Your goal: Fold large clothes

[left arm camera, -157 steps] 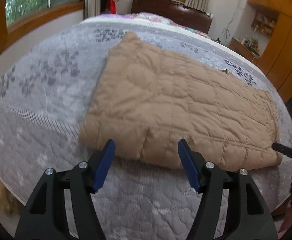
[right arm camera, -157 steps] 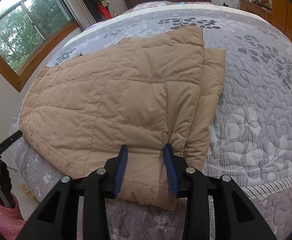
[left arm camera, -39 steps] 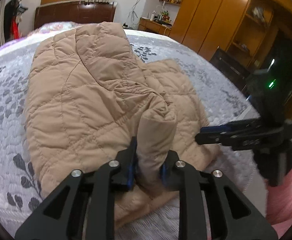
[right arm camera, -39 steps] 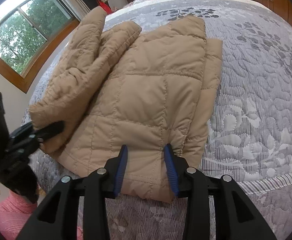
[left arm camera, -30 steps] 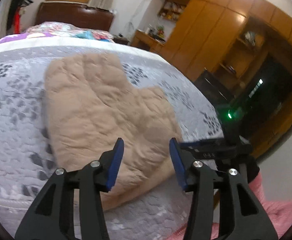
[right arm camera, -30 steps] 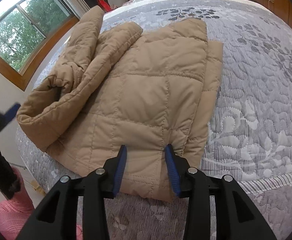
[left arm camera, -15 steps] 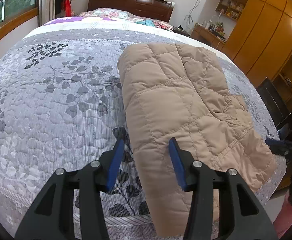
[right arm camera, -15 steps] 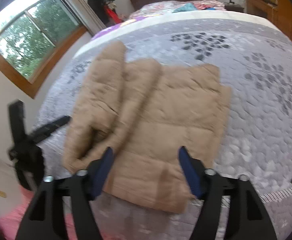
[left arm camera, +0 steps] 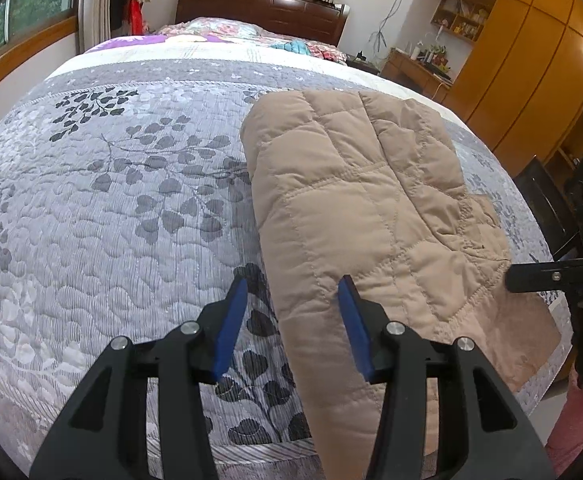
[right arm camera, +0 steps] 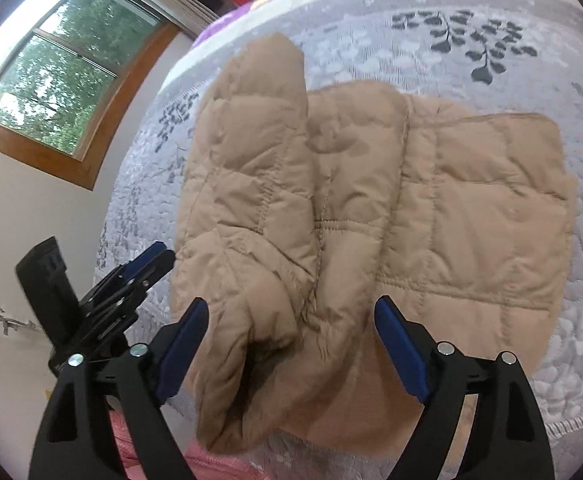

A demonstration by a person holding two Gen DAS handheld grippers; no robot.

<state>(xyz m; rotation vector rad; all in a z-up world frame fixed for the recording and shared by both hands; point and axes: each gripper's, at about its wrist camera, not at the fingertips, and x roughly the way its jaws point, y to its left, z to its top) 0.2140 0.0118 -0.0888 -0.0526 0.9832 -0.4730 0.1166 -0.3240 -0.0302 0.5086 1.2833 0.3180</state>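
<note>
Tan quilted jacket lies folded on the grey floral bedspread, centre-right of left wrist frame. Left gripper released, jaws straddling jacket's near-left edge, gripping nothing. Right gripper jaws have just been opening; wide apart above jacket, pads clear.

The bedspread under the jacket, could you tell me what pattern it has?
Grey bedspread quilted with dark leaf sprigs, clearest in the left wrist view.

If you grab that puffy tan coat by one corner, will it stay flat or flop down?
The tan coat would probably flop: its end already droops over the bed edge. Its puffy quilting suggests it is light and squashy. Folded layers may slide apart.
</note>
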